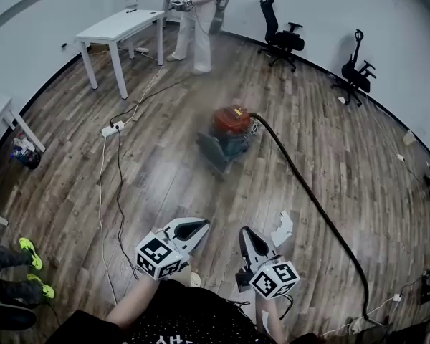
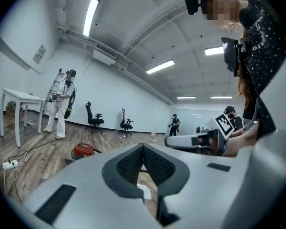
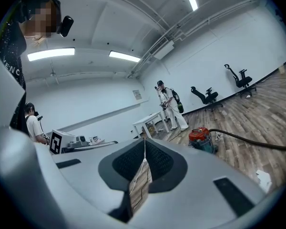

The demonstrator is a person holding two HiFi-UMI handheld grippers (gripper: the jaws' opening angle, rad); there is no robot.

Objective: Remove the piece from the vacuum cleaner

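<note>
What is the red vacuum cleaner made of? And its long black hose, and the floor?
Vacuum cleaner: probably hard plastic, red, slightly shiny; it looks blurry. Hose: likely bendy rubber or plastic, matte black, lying in a curve. Floor: wood-look planks with a glossy sheen; real wood or laminate, can't tell.

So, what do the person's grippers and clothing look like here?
The left gripper and right gripper are matching white tapered shells with black ribbed pads inside the jaws. Each carries a white cube printed with black square markers. The person wears a black top speckled with white.
</note>
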